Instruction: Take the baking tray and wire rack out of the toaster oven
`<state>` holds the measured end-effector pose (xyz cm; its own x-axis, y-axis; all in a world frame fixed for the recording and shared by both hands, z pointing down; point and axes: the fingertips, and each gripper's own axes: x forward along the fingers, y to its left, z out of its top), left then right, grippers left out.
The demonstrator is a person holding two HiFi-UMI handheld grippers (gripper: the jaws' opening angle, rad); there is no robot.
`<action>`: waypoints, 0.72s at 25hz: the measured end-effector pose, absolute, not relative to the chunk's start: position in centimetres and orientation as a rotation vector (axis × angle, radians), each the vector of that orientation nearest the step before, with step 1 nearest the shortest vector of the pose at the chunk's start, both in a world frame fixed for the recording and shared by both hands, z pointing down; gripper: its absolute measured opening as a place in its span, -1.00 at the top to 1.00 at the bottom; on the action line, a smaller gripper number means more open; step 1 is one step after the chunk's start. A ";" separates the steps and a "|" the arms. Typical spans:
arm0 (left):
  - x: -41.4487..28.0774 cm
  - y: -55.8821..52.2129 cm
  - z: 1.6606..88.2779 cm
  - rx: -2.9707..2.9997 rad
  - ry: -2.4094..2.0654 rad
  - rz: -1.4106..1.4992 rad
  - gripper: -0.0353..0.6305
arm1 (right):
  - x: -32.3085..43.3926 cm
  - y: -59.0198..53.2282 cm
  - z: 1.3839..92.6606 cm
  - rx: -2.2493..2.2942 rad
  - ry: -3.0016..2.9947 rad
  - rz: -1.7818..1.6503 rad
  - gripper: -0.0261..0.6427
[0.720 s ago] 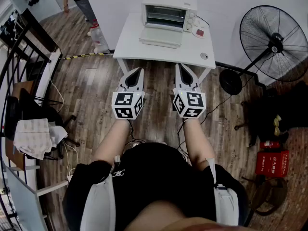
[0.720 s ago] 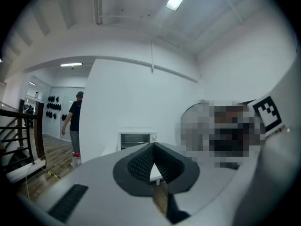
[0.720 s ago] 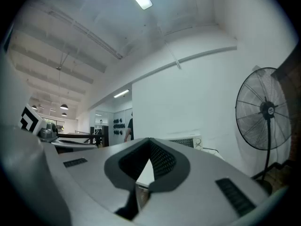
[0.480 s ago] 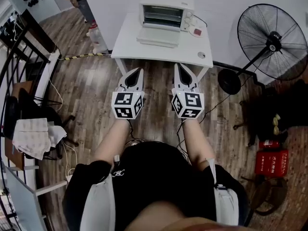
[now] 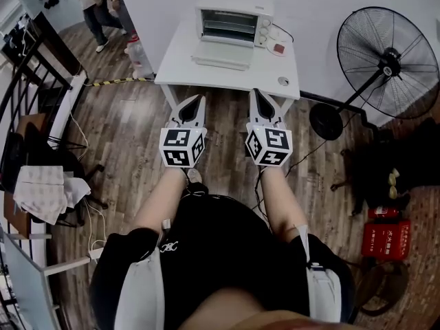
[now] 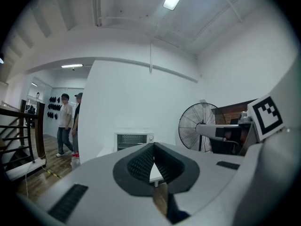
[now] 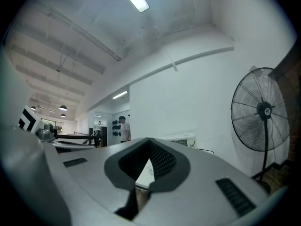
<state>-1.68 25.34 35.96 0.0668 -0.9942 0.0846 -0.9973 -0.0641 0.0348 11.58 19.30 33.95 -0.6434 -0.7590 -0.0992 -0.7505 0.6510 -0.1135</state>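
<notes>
Nothing removed yet. Toaster oven (image 5: 232, 18) sat at bench (image 5: 180, 66) far edge, door down; tray and rack presumably inside, not resolvable. Left tongs (image 5: 199, 101) and right tongs (image 5: 256, 94) pressed together, empty, short of near edge.

No text can be read; the print on the red box (image 5: 385, 239) is too small.

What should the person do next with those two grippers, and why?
Probably step closer and carry both grippers toward the toaster oven. The left gripper and the right gripper are both shut and empty. In both gripper views the oven on the white table stands some way ahead, out of reach. Its door appears to lie open, so closing in comes first.
</notes>
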 end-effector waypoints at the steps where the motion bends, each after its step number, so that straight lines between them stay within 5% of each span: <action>1: -1.7 25.0 36.0 2.231 -2.091 0.062 0.86 | 11.6 19.0 34.0 -1.254 2.726 -0.096 0.91; 18: -7.6 12.9 37.0 2.231 -2.125 0.077 0.85 | 5.7 6.2 35.9 -1.310 2.725 -0.106 0.91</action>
<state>-7.65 12.93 36.96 0.0488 -0.9958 0.0774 -0.9988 -0.0483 0.0086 5.72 6.18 35.94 -0.6196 -0.7814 -0.0737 -0.7733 0.6238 -0.1132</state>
